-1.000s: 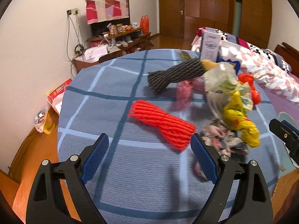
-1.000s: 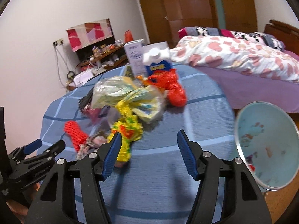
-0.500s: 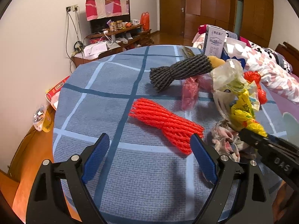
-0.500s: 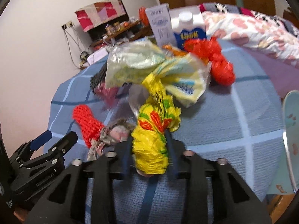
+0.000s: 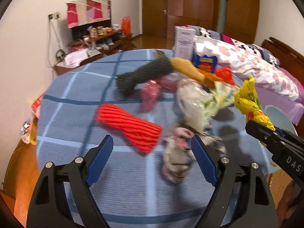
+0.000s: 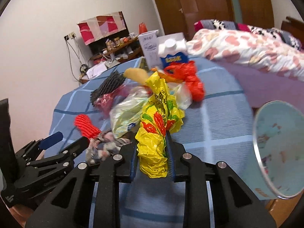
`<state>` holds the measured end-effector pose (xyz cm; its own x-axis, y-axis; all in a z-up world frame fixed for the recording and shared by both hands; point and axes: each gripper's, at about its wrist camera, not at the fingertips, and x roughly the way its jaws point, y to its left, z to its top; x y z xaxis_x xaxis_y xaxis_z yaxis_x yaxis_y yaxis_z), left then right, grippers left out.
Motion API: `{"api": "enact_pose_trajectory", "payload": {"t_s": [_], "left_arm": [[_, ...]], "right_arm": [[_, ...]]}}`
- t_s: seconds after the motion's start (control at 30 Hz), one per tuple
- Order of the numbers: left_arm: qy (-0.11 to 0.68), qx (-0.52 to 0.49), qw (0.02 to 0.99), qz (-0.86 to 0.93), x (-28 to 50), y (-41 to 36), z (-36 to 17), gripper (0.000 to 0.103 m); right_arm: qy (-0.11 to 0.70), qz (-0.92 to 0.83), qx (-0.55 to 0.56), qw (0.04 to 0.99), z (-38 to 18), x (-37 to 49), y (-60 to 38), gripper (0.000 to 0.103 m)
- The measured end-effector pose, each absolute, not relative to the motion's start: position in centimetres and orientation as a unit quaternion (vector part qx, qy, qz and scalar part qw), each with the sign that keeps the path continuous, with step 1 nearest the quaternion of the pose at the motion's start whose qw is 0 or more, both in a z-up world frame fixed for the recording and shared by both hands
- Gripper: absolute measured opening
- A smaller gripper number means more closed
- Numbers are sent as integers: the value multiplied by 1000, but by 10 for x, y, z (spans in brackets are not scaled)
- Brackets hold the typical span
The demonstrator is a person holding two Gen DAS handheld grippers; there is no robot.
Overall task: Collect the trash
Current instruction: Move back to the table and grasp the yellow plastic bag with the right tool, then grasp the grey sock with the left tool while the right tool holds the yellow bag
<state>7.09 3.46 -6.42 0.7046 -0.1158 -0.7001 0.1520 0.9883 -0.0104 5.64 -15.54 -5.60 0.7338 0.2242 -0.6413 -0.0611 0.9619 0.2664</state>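
Between the blue pads of the right gripper (image 6: 152, 158) sits a crumpled yellow plastic bag (image 6: 156, 131), printed with red and green, and the jaws are pinched tight on its lower end. The bag's free end rises ahead of the pads; in the left wrist view the same yellow bag (image 5: 250, 106) sticks up out of the black right gripper (image 5: 266, 131) at the right edge, above the tablecloth. Just beyond the grip, a pale clear plastic bag (image 6: 129, 114) lies bunched on the blue checked tablecloth (image 6: 218, 121), with an orange-red bag (image 6: 190, 79) behind it and a white-and-blue carton (image 6: 173, 52) standing upright further back beside a white box (image 6: 149, 46). A dark foam net sleeve (image 6: 108, 87) and a pink wrapper (image 6: 106, 99) sit to the left of the heap.

Over on the left, the left gripper (image 5: 152, 161) hangs with its blue pads spread wide, holding nothing. Between and just past those pads lies a red foam net sleeve (image 5: 131, 127), flat on the cloth, and right beside it a grey-and-pink crumpled wad (image 5: 176, 155) near the right-hand pad. It's all a bit blurred.

Off the table's right edge, a round pale-blue bin (image 6: 279, 148) stands open-mouthed, its inside patterned. A bed with a pink-spotted quilt (image 6: 247, 49) fills the background.
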Motion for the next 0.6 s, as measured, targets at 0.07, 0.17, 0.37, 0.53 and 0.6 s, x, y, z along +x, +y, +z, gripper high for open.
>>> {"api": "enact_pose_trajectory", "payload": {"t_s": [0.07, 0.17, 0.37, 0.53, 0.6], "left_arm": [[381, 32, 920, -82, 70, 23, -69, 81], [397, 32, 913, -89, 75, 13, -81, 73], [417, 27, 904, -91, 83, 2, -98, 59], [407, 41, 907, -100, 78, -9, -95, 36], [404, 44, 908, -102, 76, -9, -93, 29]], "right_arm": [[352, 68, 102, 928, -57, 49, -160, 27], [350, 49, 95, 931, -62, 41, -168, 26], [357, 38, 114, 926, -67, 38, -179, 27], [353, 39, 114, 928, -66, 36, -181, 26], [351, 40, 112, 929, -64, 34, -178, 26]]}}
